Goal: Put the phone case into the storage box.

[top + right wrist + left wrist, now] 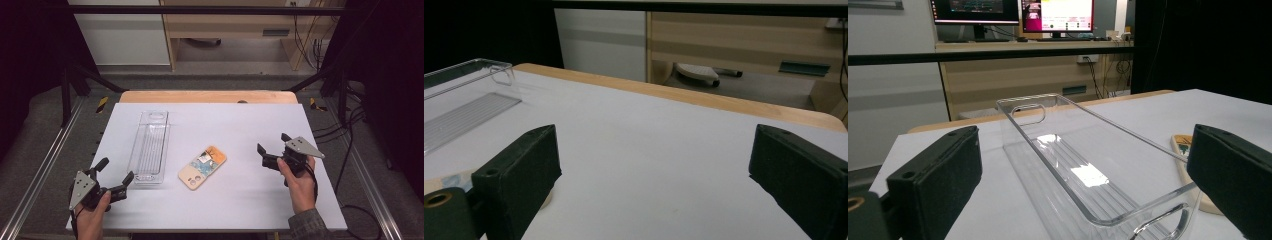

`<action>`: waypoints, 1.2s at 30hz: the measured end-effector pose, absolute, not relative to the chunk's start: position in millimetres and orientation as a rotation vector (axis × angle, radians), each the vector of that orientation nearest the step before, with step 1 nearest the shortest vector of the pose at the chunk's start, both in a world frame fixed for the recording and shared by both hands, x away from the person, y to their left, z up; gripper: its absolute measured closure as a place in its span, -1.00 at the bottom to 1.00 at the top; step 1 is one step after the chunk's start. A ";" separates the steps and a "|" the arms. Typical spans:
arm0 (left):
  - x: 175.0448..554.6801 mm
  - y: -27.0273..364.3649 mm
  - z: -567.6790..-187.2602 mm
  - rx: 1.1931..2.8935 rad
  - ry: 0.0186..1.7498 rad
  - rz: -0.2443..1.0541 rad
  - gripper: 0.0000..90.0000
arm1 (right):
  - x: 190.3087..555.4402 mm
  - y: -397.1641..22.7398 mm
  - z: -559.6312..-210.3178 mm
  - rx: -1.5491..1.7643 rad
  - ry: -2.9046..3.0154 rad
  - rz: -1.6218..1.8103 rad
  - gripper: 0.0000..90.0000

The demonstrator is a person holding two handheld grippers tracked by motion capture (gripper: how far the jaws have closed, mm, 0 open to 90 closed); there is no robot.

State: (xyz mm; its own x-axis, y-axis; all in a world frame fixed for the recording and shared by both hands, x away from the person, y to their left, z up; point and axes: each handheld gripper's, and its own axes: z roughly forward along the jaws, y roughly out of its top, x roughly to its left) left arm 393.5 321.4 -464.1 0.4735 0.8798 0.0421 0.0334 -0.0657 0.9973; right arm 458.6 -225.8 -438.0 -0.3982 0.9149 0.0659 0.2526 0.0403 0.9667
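Presently the phone case (pixel 202 168) lies flat at mid-table, long axis diagonal, just right of the clear tray (pixel 148 147), between the empty, wide-open left gripper (pixel 115 176) and right gripper (pixel 272 143), the right somewhat nearer.

In the left gripper view, the bottom edge cuts off the near end of the clear tray (pixel 1083 165), so its near handle slot shows only in part. The right jaw of the left gripper (pixel 1083 200) hides most of the phone case (pixel 1182 144); only a small tan corner shows beside it.

In the right gripper view, the left edge cuts off the tray (pixel 459 100), and a jaw of the right gripper (pixel 651 175) hides the case (pixel 444 182) except for a pale sliver at the bottom left.

In the high view, the picture printed on the case (pixel 202 167) is too small to read. The bottom edge cuts off both forearms.
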 end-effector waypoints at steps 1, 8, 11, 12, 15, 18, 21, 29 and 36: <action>393.5 321.4 -464.1 1.478 0.844 0.852 -0.98 | 456.7 -227.8 -439.3 1.186 1.707 1.383 -0.86; 393.3 322.3 -464.0 1.477 0.847 0.854 -0.98 | 444.4 -239.2 -447.8 1.195 1.676 1.367 -0.83; 393.0 323.0 -464.0 1.477 0.850 0.855 -0.98 | 439.2 -242.9 -451.5 1.187 1.666 1.384 -0.82; 392.9 323.2 -463.9 1.478 0.850 0.857 -0.98 | 437.5 -244.2 -452.9 1.177 1.667 1.391 -0.82; 392.5 323.9 -463.6 1.479 0.852 0.861 -0.98 | 432.2 -246.6 -457.4 1.156 1.646 1.434 -0.82; 392.5 324.5 -462.9 1.474 0.852 0.860 -0.98 | 427.3 -248.4 -460.9 1.144 1.632 1.459 -0.85; 392.9 324.5 -462.6 1.480 0.857 0.863 -0.98 | 423.3 -248.0 -464.3 1.124 1.631 1.464 -0.87; 388.1 319.7 -456.4 1.502 0.853 0.854 -0.98 | 415.9 -244.4 -477.8 1.103 1.626 1.486 -0.91; 379.5 306.6 -441.3 1.558 0.820 0.872 -0.99 | 410.3 -247.1 -482.8 1.092 1.634 1.471 -0.91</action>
State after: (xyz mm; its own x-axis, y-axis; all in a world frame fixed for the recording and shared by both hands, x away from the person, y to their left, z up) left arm 379.5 306.6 -441.3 0.4864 0.8678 0.1018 0.0481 -0.1429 0.9886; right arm 410.3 -247.1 -482.8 -0.4224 0.9050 0.0506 0.1450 0.0123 0.9894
